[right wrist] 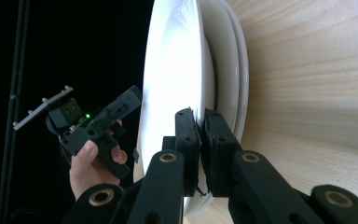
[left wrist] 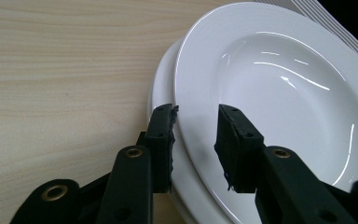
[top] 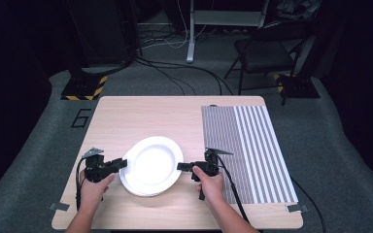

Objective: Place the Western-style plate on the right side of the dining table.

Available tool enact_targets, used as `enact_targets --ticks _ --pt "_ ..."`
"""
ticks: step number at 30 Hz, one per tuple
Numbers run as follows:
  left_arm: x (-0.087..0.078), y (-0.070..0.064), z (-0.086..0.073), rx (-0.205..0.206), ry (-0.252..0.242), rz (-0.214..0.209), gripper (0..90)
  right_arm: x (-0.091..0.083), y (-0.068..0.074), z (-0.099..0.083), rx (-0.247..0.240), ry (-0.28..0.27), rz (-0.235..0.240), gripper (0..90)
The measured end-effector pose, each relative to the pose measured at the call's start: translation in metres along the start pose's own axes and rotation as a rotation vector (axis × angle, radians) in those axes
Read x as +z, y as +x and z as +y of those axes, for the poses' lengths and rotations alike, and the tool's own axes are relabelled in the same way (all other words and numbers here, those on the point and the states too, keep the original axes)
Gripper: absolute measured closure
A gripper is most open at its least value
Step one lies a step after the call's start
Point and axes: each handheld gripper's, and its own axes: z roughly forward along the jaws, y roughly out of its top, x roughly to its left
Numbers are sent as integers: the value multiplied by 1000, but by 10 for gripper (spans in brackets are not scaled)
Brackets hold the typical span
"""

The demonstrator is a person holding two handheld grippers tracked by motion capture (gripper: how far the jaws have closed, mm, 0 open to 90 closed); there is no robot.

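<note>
A stack of white plates [top: 145, 188] sits on the wooden table [top: 141, 116], near its front. The top plate [top: 153, 159] [left wrist: 279, 93] [right wrist: 172, 70] is raised a little off the lower plates [left wrist: 161, 88] [right wrist: 235, 70] on the right side. My right gripper [top: 178, 166] [right wrist: 201, 126] is shut on the top plate's right rim. At the left rim, my left gripper [top: 125, 163] [left wrist: 196, 126] is open, with its jaws on either side of the top plate's edge and not pinching it. The right gripper view also shows the left gripper [right wrist: 130, 99], held by a hand, beyond the plate.
A grey and white striped mat [top: 252, 150] covers the right part of the table, just right of my right hand. Behind the table stand a dark chair [top: 264, 53] and equipment stands on grey carpet. Bare wood lies left of and behind the plates.
</note>
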Motion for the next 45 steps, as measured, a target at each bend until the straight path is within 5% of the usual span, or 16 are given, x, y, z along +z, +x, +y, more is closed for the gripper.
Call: enact_targets --ticks 20,30,41,45 --pt "2 -6 -1 11 -11 -15 562 -12 3 4 5 -23 30 861" --pt "6 -9 -3 -19 -10 -52 546 -18 4 4 -2 -24 37 858" --pt "11 -21 -9 -42 20 -96 519 -23 -7 1 32 -61 79 860" --pt "13 -25 -11 -50 68 -93 518 -22 -9 1 38 -71 89 859"
